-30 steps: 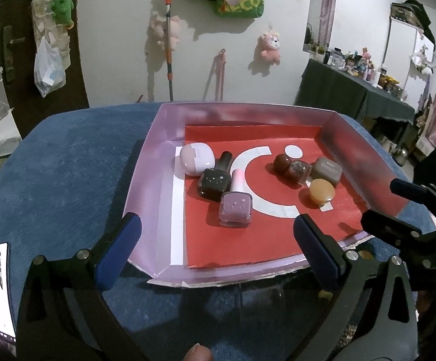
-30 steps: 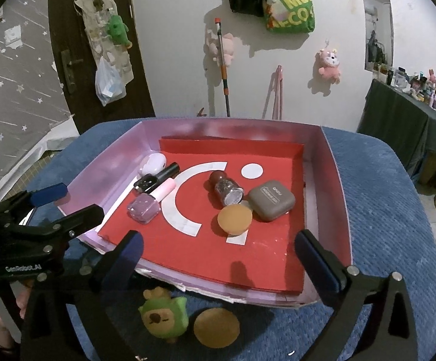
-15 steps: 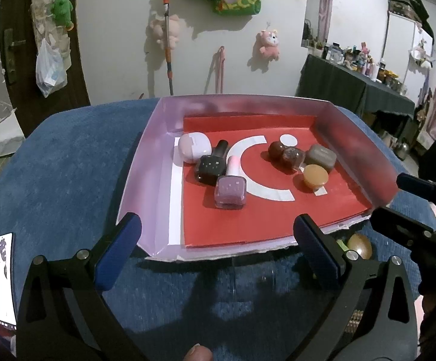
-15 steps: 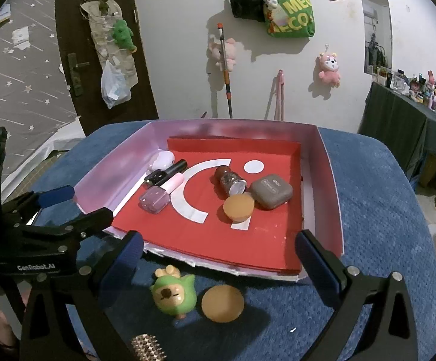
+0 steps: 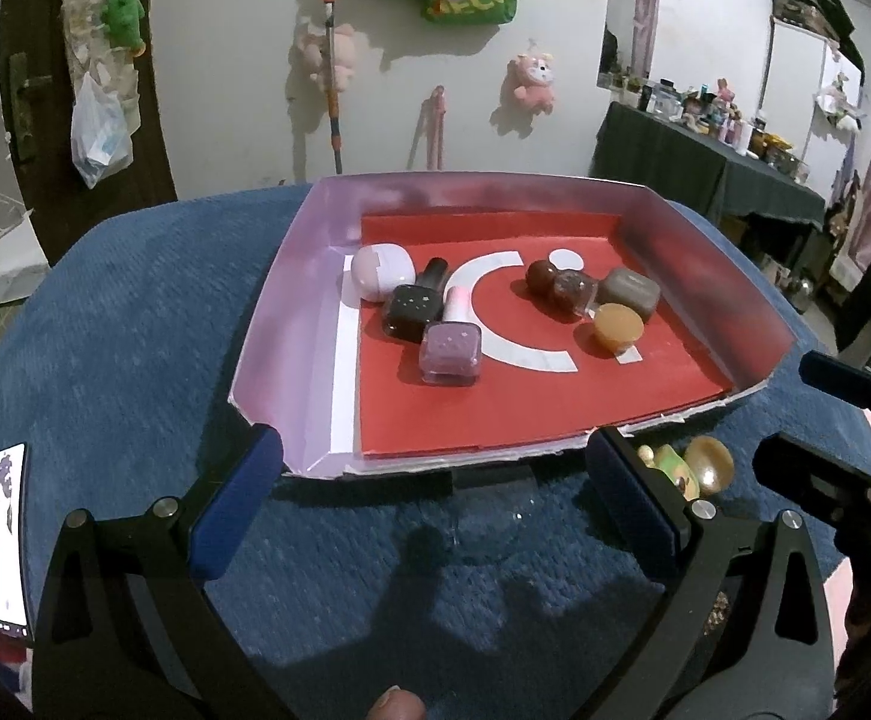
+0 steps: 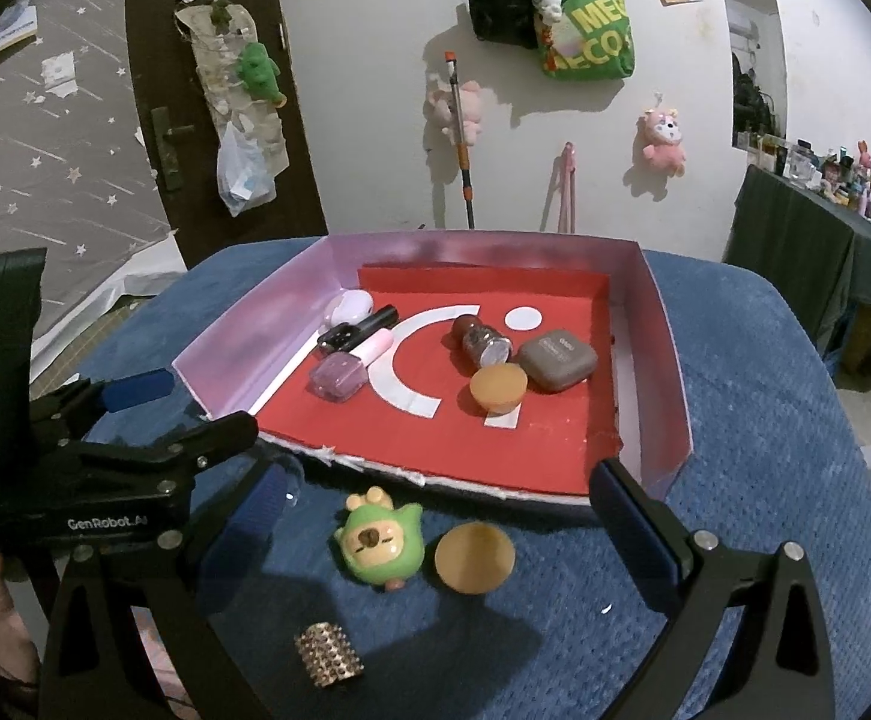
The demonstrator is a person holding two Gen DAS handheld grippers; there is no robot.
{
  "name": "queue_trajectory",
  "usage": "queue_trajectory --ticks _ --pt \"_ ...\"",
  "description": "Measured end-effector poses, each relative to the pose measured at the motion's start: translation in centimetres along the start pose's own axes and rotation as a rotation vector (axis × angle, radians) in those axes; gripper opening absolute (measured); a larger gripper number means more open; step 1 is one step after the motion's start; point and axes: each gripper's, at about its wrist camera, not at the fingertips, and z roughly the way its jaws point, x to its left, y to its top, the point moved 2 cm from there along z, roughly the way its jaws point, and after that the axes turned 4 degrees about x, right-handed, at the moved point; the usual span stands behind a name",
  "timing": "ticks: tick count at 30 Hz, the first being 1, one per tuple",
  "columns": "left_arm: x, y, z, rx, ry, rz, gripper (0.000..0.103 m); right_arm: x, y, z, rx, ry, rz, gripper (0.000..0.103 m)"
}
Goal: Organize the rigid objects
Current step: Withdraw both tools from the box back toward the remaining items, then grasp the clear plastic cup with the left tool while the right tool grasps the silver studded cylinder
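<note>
Green and glossy, the toy [image 6: 380, 546] sits on the blue surface [image 6: 765, 420] just in front of the tray [image 6: 654, 324], beside a brown cap [image 6: 475, 558] and a studded ring [image 6: 330, 654]. It looks light, hard and slick, best pinched across its round sides. Right gripper [image 6: 435, 516] and left gripper [image 5: 435, 498] both hold their jaws spread, empty

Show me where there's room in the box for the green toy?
The box's near red floor is bare, from the purple bottle and orange cap to the torn front edge. The middle, around the grey case, is crowded.
</note>
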Motion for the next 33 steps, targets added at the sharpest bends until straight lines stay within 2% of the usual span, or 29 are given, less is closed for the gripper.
queue_trajectory --ticks 8,14,19,21,26,29,33 --pt "-0.6 -0.8 -0.2 0.016 -0.044 0.011 0.103 0.4 -1.6 -0.6 -0.001 0.016 0.0 0.103" --pt "-1.0 -1.6 0.1 0.034 -0.032 0.03 0.102 0.6 -3.0 -1.0 -0.015 0.032 0.015 0.103" --pt "-0.9 -2.3 0.4 0.048 -0.051 0.024 0.102 1.2 -4.4 -0.6 0.005 0.06 0.003 0.094" --pt "-0.7 -2.4 0.7 0.056 -0.047 0.019 0.1 1.4 -5.0 -0.4 0.016 0.069 -0.002 0.088" --pt "-0.1 -2.8 1.6 0.088 -0.061 -0.006 0.082 2.3 -6.3 0.1 0.038 0.089 -0.036 0.078" --pt "-0.1 -3.0 2.1 0.102 -0.072 -0.01 0.08 2.7 -6.8 0.4 0.052 0.103 -0.049 0.072" --pt "-0.2 -3.1 2.7 0.111 -0.082 -0.009 0.074 3.0 -7.4 1.0 0.074 0.114 -0.057 0.06"
